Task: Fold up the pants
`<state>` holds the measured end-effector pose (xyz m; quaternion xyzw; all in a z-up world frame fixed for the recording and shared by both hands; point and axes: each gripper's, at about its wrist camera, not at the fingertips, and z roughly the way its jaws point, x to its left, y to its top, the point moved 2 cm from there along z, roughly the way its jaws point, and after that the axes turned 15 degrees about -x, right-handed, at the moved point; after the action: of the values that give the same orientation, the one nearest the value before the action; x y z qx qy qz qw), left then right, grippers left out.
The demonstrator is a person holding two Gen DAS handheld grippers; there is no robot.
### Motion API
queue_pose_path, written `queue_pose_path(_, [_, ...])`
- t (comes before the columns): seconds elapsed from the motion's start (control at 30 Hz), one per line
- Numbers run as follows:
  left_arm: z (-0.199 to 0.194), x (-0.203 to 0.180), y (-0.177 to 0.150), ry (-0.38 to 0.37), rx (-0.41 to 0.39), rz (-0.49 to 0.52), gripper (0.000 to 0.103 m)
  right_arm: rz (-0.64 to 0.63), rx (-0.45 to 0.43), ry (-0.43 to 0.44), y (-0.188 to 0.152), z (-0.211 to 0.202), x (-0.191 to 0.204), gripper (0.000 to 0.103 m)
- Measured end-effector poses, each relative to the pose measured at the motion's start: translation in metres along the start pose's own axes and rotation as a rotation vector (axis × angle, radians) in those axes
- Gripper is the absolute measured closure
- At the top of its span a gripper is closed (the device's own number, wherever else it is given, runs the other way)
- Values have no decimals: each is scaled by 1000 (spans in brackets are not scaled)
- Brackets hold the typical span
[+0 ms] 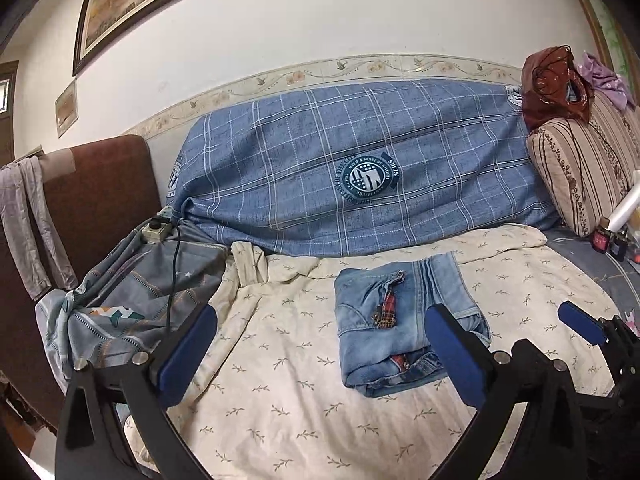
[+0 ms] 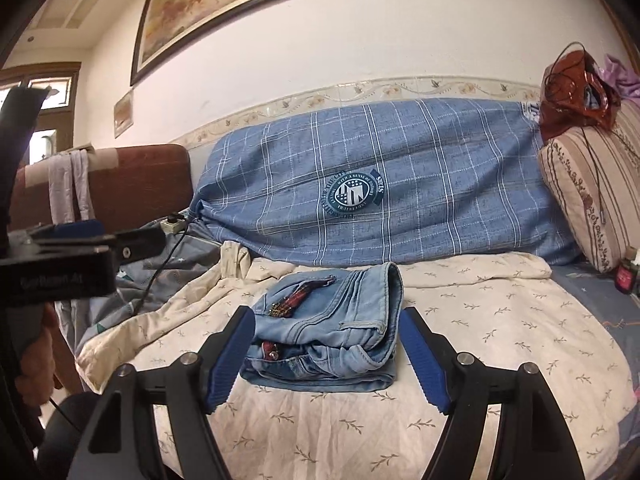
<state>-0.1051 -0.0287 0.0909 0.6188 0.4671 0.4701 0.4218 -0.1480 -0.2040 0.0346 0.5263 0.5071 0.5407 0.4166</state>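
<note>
Light blue jeans (image 1: 404, 320) lie folded into a compact bundle on the cream leaf-print sheet (image 1: 280, 380); they also show in the right wrist view (image 2: 332, 332). My left gripper (image 1: 320, 356) is open and empty, held back from the jeans, which lie toward its right finger. My right gripper (image 2: 328, 356) is open and empty, its blue pads standing either side of the bundle's near edge, close to it. The right gripper's tip (image 1: 580, 324) shows at the right in the left wrist view. The left gripper's body (image 2: 80, 252) shows at the left in the right wrist view.
A large blue plaid pillow (image 1: 360, 168) lies along the wall behind. A grey patterned blanket (image 1: 132, 300) with a power strip (image 1: 158, 228) and black cable is at the left, by a brown headboard (image 1: 92, 200). A striped cushion (image 1: 588, 172) and small bottles (image 1: 608, 238) are at the right.
</note>
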Motion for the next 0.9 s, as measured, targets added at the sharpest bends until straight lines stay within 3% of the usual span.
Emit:
queue_pose_path(0.33, [9, 2, -11, 53, 40, -15, 0, 62, 23, -10, -11, 12, -18, 24])
queue_pose_path(0.9, [24, -7, -25, 62, 102, -17, 0, 81, 13, -11, -7, 16, -24, 24])
